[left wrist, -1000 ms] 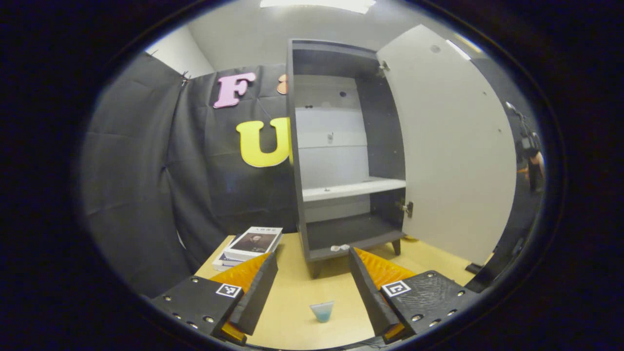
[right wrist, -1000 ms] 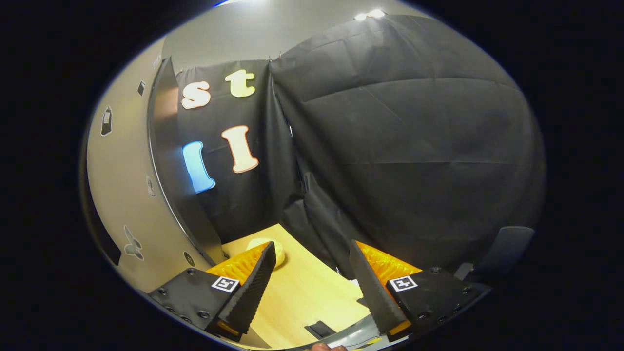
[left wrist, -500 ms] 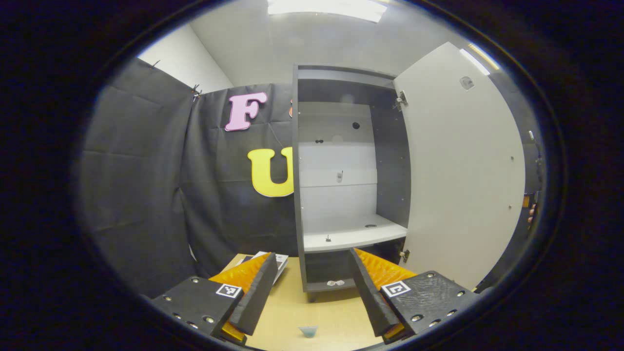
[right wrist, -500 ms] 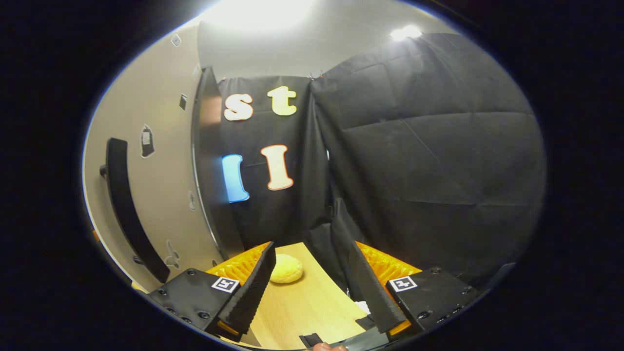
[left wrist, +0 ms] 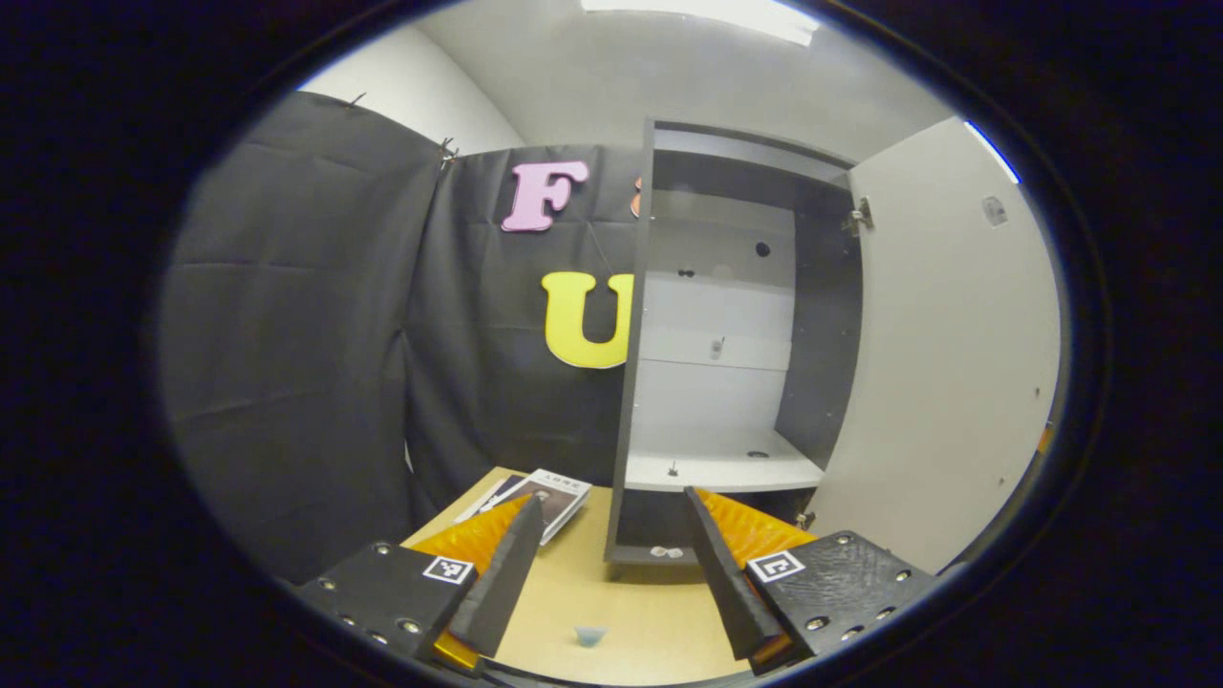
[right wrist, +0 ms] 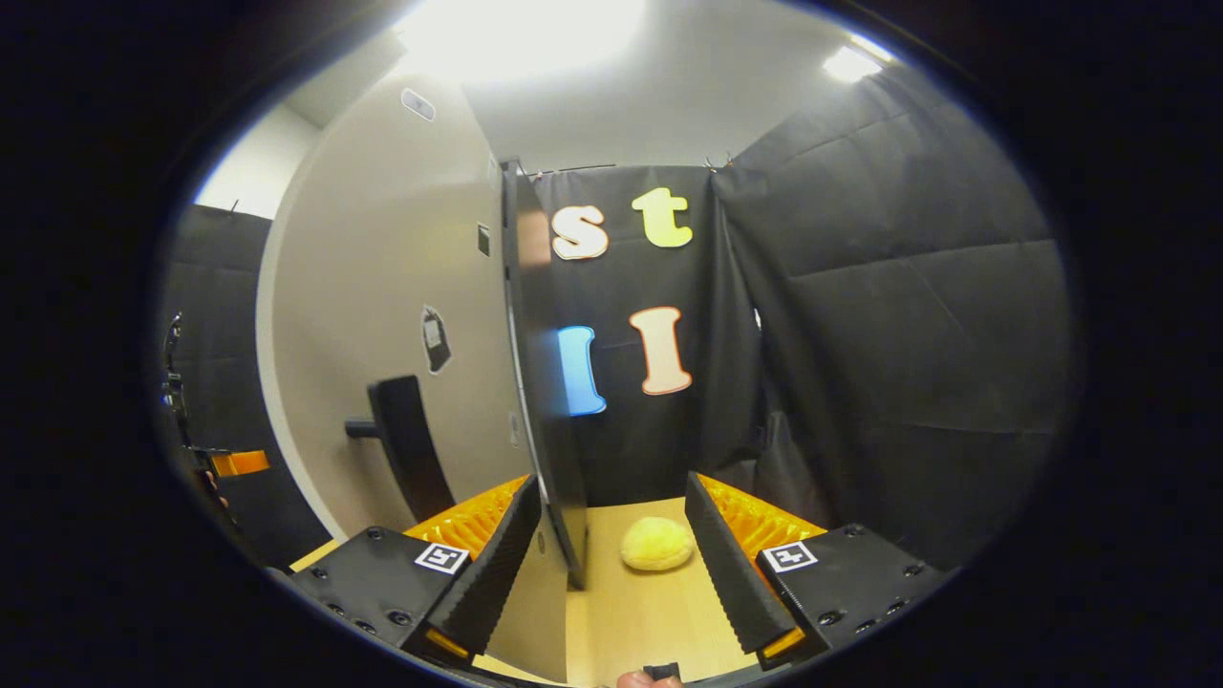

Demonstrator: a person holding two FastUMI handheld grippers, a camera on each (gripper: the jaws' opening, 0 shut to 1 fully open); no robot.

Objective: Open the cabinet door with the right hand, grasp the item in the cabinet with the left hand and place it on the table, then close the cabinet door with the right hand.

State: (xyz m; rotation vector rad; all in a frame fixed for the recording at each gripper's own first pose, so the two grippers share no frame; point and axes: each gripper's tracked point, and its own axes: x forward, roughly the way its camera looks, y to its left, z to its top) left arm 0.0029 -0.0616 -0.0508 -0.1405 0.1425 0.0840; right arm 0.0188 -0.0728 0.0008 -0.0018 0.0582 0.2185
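The dark cabinet [left wrist: 626, 382] stands on the wooden table [left wrist: 659, 621] with its pale door [left wrist: 941, 382] swung wide to the right. Its white shelf [left wrist: 717, 470] is bare apart from small fittings. A small blue cup [left wrist: 590, 635] sits on the table in front of the cabinet, below and between the spread fingers of my open left gripper [left wrist: 610, 502]. In the right gripper view the door [right wrist: 382, 287] shows its outer face and black handle [right wrist: 406, 449]. The door's free edge [right wrist: 540, 401] runs down between the fingers of my open right gripper [right wrist: 611, 483].
A stack of books [left wrist: 540, 492] lies on the table left of the cabinet. A round yellow bun-like thing [right wrist: 657, 545] rests on the table [right wrist: 621, 612] past the door's edge. Black cloth walls close the booth. The other gripper [right wrist: 229, 463] shows far left.
The left gripper has drawn back and up from the cup, which now looks smaller and lower. The right gripper has swung toward the door, bringing the handle and door edge into view.
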